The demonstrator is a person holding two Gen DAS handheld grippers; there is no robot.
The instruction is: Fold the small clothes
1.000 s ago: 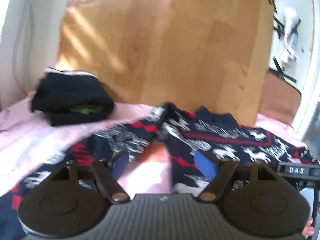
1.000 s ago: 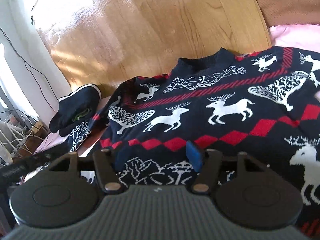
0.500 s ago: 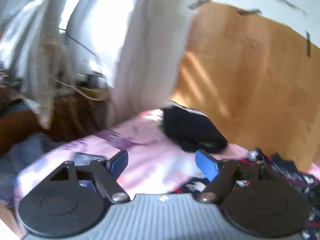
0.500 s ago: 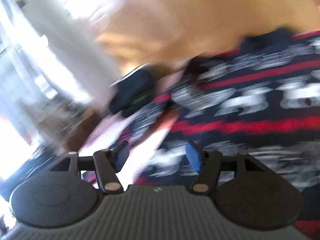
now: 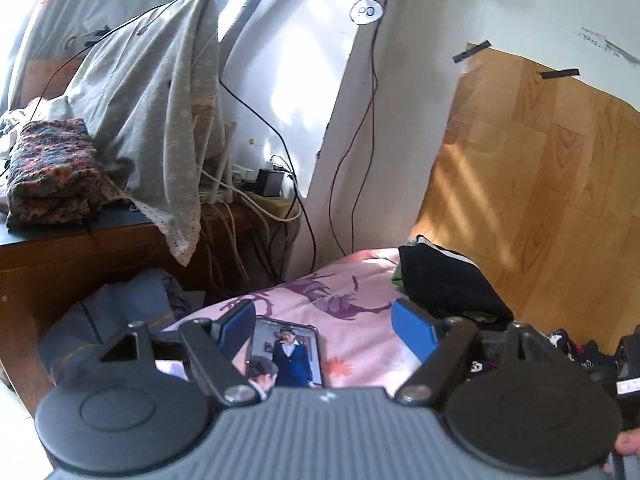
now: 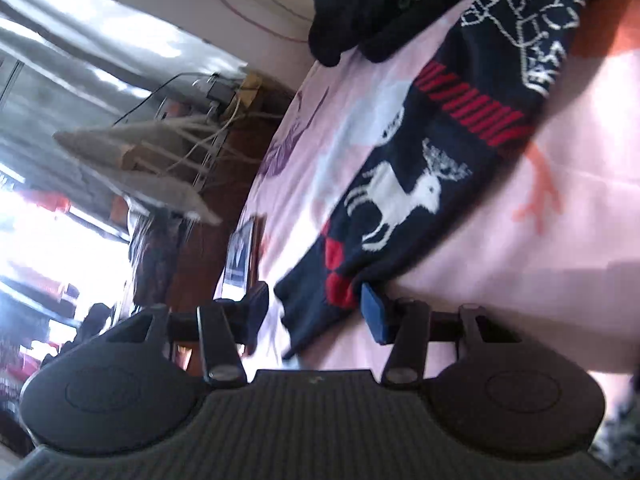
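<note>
Now the right gripper is closing around the sweater sleeve's cuff, while the left gripper hangs wide open, empty, above the phone.

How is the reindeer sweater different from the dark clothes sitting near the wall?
The reindeer sweater has white deer and red stripes; the dark clothes look plain black with a bit of green. The sweater's sleeve lies stretched out flat; the dark clothes sit in a folded pile. Both rest on the pink sheet.
</note>
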